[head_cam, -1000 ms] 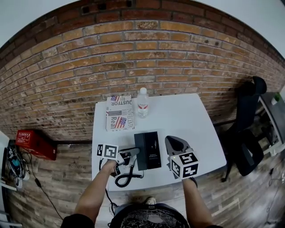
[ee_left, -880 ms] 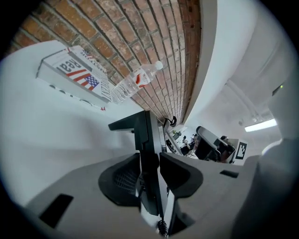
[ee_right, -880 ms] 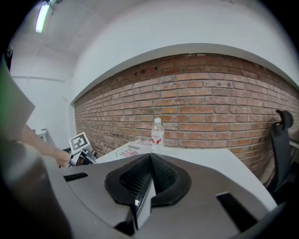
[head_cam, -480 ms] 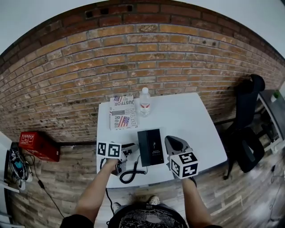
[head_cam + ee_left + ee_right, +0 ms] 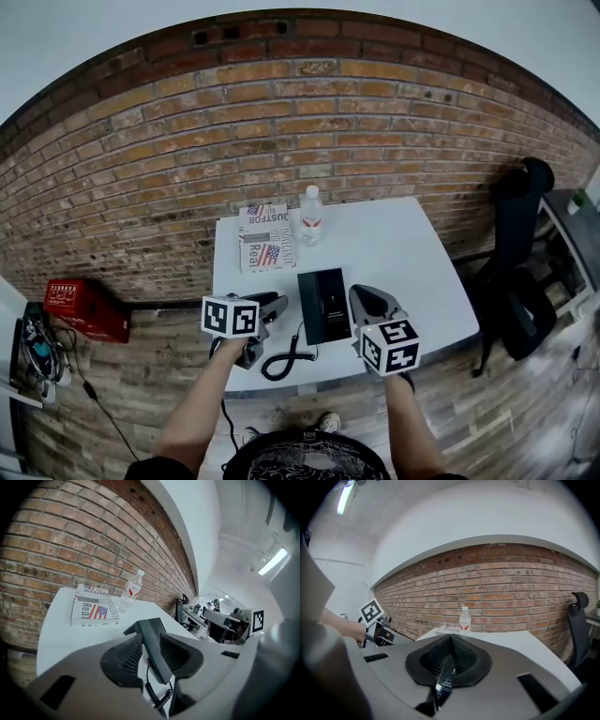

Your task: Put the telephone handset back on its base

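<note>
a white surface point(image 5: 403, 253) stands against a brick wall point(image 5: 187, 159), and the black base point(image 5: 324, 306) lies bare near its front edge. the left gripper point(image 5: 261, 319) has its fingers clenched on the telephone handset point(image 5: 151, 634), held just left of the base and apart from it, coiled cord point(image 5: 286, 357) trailing below. the right gripper point(image 5: 373, 305) hovers beside the base with its fingers pressed together on nothing, so the pickup looks done, while carrying the handset across and lowering it onto the base are left.

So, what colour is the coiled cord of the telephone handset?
Black. The coiled cord shows best in the head view.
</note>
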Demonstrator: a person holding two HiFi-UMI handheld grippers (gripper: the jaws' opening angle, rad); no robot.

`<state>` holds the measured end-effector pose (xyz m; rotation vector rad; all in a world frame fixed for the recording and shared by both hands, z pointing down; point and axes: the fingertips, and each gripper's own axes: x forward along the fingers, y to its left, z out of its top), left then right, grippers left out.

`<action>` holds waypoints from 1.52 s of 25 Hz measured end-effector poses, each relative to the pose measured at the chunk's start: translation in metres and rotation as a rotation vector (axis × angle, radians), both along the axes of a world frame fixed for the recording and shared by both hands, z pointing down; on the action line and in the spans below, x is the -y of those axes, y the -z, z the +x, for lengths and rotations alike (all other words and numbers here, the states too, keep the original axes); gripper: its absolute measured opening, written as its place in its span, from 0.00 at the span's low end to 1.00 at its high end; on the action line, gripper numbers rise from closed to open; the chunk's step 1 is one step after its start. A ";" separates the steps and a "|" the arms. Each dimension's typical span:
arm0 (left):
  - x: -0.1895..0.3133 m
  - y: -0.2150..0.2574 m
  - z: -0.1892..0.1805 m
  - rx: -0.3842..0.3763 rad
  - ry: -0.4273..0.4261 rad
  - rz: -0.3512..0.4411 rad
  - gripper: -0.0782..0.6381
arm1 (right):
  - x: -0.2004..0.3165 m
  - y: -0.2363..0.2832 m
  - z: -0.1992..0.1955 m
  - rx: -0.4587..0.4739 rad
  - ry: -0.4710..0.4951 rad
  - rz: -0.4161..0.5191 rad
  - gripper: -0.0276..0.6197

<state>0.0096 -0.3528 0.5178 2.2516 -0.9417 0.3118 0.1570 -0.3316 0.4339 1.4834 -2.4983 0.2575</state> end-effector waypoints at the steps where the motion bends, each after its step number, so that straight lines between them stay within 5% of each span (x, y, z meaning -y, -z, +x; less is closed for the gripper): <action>1: -0.002 0.005 -0.003 0.009 0.010 0.020 0.27 | -0.002 0.001 0.000 0.001 -0.002 0.001 0.05; 16: -0.023 0.084 -0.045 0.162 0.150 0.324 0.26 | -0.019 0.022 -0.005 -0.005 -0.037 0.042 0.05; 28: -0.037 0.104 -0.081 0.295 0.257 0.452 0.14 | -0.026 0.029 -0.018 -0.015 -0.041 0.059 0.05; 38: -0.042 0.100 -0.089 0.305 0.300 0.448 0.12 | -0.028 0.029 -0.020 -0.024 -0.030 0.062 0.05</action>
